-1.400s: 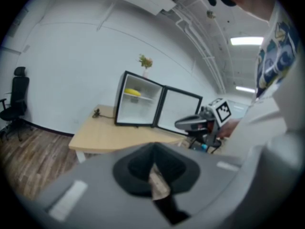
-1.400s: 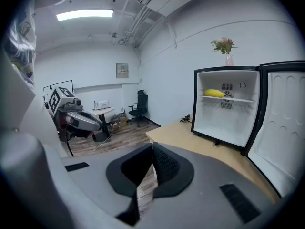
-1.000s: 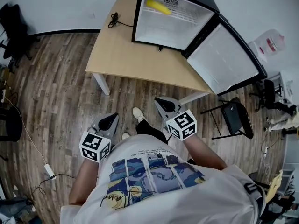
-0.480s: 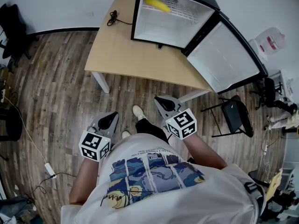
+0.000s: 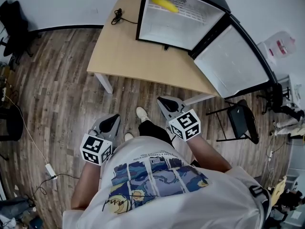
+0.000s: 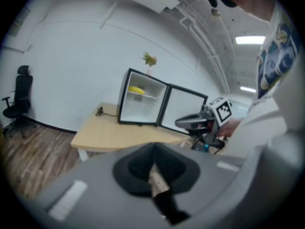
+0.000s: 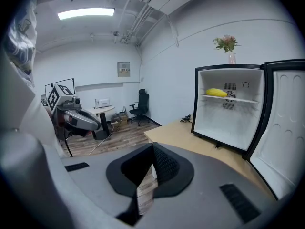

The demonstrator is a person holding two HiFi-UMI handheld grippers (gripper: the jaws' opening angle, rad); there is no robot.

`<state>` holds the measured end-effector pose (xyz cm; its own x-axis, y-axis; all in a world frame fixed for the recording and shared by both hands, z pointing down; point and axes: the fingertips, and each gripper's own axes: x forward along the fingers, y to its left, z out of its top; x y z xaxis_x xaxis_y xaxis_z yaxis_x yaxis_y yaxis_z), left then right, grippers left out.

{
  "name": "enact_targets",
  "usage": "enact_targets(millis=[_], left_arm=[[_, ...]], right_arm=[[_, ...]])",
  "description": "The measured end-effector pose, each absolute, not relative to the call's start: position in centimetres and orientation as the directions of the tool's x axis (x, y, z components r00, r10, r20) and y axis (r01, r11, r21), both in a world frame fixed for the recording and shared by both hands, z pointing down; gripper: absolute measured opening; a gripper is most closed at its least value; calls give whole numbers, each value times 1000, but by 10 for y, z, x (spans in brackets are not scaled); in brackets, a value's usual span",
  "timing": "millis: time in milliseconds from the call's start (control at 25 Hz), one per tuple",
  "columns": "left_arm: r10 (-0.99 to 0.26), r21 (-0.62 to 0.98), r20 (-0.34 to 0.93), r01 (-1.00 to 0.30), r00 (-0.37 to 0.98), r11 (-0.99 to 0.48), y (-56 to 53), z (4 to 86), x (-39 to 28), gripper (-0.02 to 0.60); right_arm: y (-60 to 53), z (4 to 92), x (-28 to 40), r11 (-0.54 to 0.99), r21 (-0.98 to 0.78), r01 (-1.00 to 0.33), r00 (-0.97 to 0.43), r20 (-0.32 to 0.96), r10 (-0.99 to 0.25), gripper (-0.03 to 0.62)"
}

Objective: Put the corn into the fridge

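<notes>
**Both tongs shut and empty, corn's already sitting in the fridge**

My left tongs (image 5: 112, 122) are pinched together with nothing in them, held low and aimed out over the wooden floor (image 5: 57, 94) toward the table. The right tongs (image 5: 167, 105) are the same deal: jaws closed tight, empty, and a bit nearer the table. Both sit well back from the fridge, I reckon because there's nothing for them to carry right now.

Scanning across from the left, the table (image 5: 128, 51) has a black cable (image 5: 116, 19) bunched at its far edge. The little fridge (image 5: 141, 13) stands on the table's right half, open side facing me. The corn (image 5: 164, 4) lies on its side on the upper shelf (image 7: 243, 100), over toward the left end and well apart from either tong. Lying flat up there it looks settled, so I wouldn't expect it to roll. The rest of the inside looks bare. The door (image 5: 233, 61) hangs swung right out past the table's edge, which is why I get such a clear look in.

My read is that the corn part is done. The only thing arguably left is the door, and a nudge from the closed right tongs would probably do it.
</notes>
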<state>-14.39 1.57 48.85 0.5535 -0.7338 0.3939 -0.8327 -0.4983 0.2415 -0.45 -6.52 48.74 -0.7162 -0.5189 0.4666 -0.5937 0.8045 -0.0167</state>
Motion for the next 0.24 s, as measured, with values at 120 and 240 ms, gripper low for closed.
enact_targets(millis=[120,240], left_arm=[[-734,243,398,-835,550,-494,5,490,-143,9],[-734,242,399,-835,549,-493,-7,490,-142,9]], right_arm=[[-77,489,-5,808,-19,-589,-720,466,-514,11],[-91,489,-5,810,-18,-587,-722,464,-513,11]])
